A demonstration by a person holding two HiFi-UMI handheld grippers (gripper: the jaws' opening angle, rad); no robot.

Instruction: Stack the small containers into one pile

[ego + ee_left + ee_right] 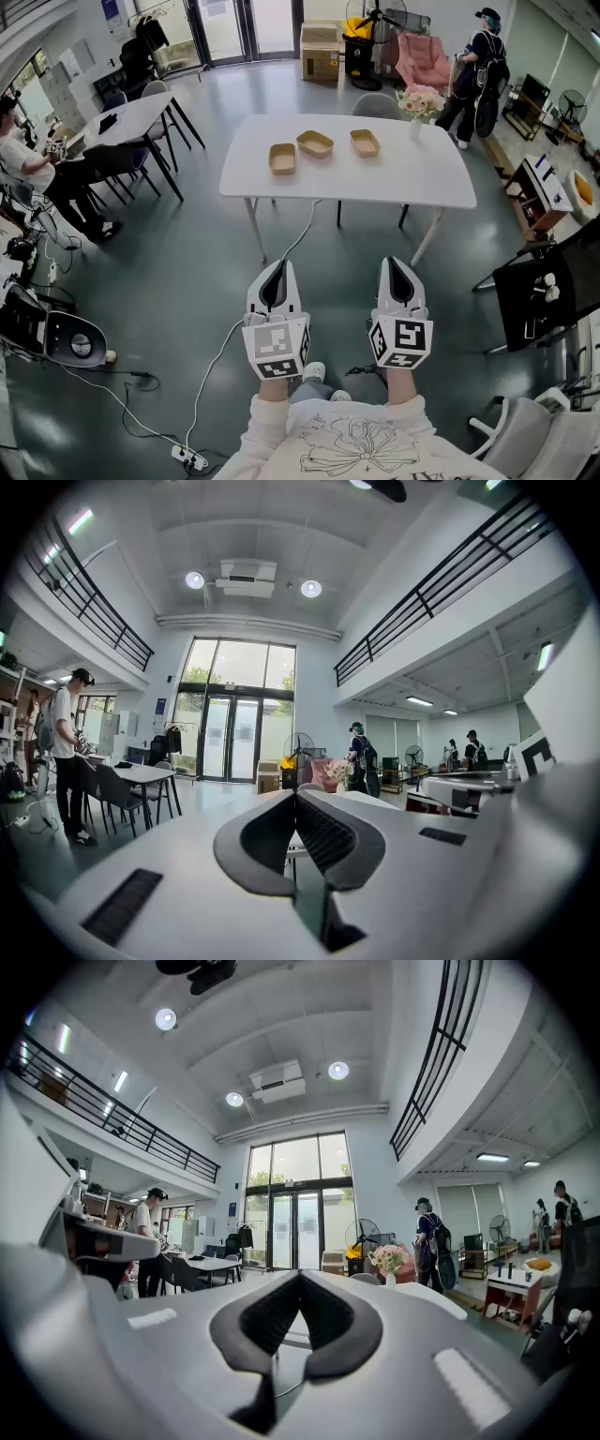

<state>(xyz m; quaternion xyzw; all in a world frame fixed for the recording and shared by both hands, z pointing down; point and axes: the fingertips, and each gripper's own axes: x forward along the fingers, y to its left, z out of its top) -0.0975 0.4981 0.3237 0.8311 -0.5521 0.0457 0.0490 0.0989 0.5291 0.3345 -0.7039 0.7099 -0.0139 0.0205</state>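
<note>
Three small tan containers stand apart in a row on the white table (422, 178): a squarish one (282, 157) at the left, an oval one (315, 143) in the middle, another (365, 142) at the right. My left gripper (275, 272) and my right gripper (399, 267) hover side by side well short of the table, over the floor, both pointing toward it. Each has its jaws shut with the tips touching and nothing between them; the left gripper (296, 796) and right gripper (299, 1279) views show the same.
A vase of pink flowers (420, 101) stands at the table's far right corner, with a chair (375, 105) behind the table. A cable (217, 361) runs across the floor. A second table (131, 117) with chairs sits at the left. People stand at the back right (478, 75) and sit at the left (28, 164).
</note>
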